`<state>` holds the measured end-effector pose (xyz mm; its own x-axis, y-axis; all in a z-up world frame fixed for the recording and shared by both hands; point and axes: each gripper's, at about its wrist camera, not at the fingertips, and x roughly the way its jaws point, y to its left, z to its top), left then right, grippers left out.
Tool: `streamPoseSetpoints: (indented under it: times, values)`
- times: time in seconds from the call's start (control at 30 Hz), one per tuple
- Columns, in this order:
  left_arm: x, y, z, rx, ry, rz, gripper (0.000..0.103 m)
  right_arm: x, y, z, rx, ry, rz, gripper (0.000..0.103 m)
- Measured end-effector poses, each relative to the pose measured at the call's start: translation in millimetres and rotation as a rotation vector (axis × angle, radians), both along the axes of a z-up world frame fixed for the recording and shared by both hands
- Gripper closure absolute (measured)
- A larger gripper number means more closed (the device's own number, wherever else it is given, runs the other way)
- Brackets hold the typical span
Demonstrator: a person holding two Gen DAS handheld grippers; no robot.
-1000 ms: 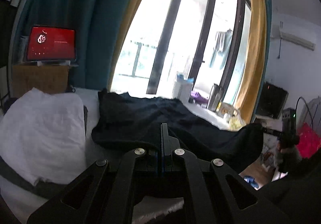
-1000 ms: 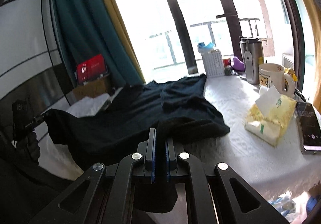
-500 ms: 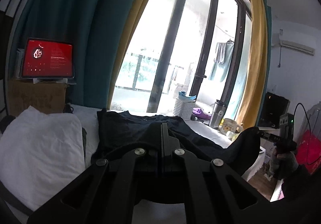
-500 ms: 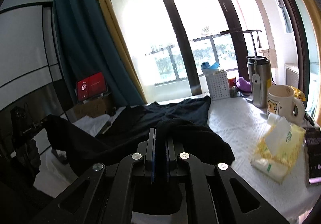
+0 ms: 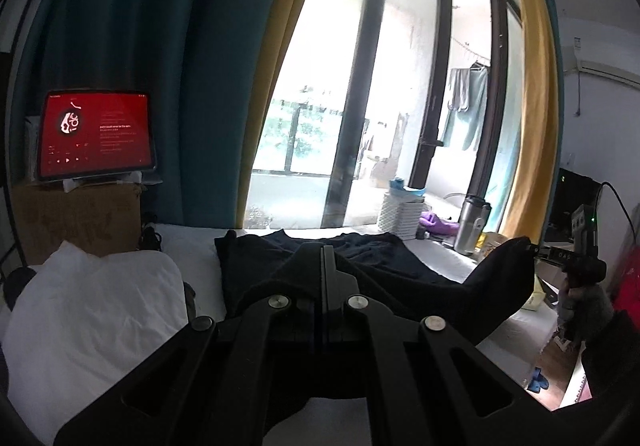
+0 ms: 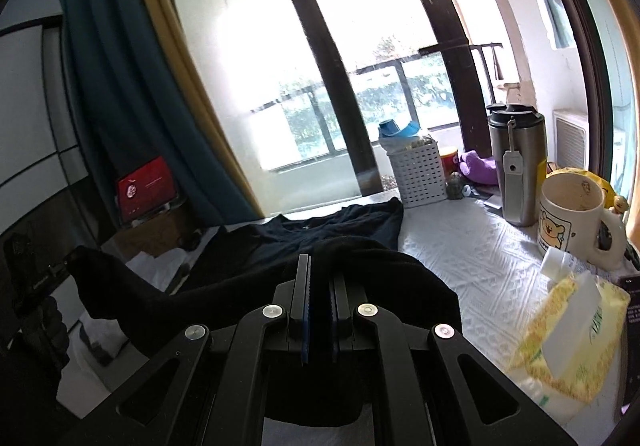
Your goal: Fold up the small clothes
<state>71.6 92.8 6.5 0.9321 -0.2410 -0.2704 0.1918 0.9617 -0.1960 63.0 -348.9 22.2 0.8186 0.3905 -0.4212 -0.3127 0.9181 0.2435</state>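
The left claw [image 5: 325, 266] was pinched tight on one near corner of the black shirt [image 5: 372, 266]. The right claw [image 6: 319, 278] was nearly closed on the other near corner, with cloth bunched between its fingers. Both corners were held up off the tabletop [image 6: 472, 250]. The rest of the shirt lay flat toward the far edge, by the window. A white cloth [image 5: 88, 310] lay at the left edge. A mug [image 6: 572, 218] and a tissue pack [image 6: 568, 342] sat by the right edge.
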Motion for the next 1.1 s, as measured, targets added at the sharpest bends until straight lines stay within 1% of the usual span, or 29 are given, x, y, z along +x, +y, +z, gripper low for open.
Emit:
streamPoseSetpoints:
  times: [0.17,0.37,0.5,0.57,0.7,0.87,1.0,1.1]
  values:
    - [22.8,11.4,-1.0,-0.04,0.026,0.015,0.103,29.3,-0.1,-2.4,0.018,0.019,-0.011,0.096]
    - [50.5,19.5,-2.8,-0.048,0.043,0.046,0.103,65.1,-0.8,-2.5,0.031,0.031,-0.003,0.096]
    - [81.4,30.2,-10.1,-0.101,0.093,0.058,0.103,96.0,2.5,-2.3,0.03,0.041,-0.002,0.096]
    - [96.4,34.0,-14.3,-0.114,0.113,0.057,0.103,111.3,3.2,-4.3,0.035,0.052,-0.003,0.096]
    - [128.2,35.9,-22.8,-0.091,0.15,0.065,0.103,144.0,2.4,-13.6,0.056,0.087,-0.012,0.096]
    - [165.3,38.1,-38.1,-0.07,0.21,0.066,0.103,187.9,0.9,-33.4,0.071,0.154,-0.029,0.096]
    - [187.7,41.1,-48.3,-0.087,0.229,0.067,0.103,211.9,1.4,-47.7,0.063,0.195,-0.042,0.096]
    - [204.2,41.4,-55.5,-0.073,0.246,0.073,0.103,226.6,-1.0,-57.1,0.061,0.223,-0.048,0.096]
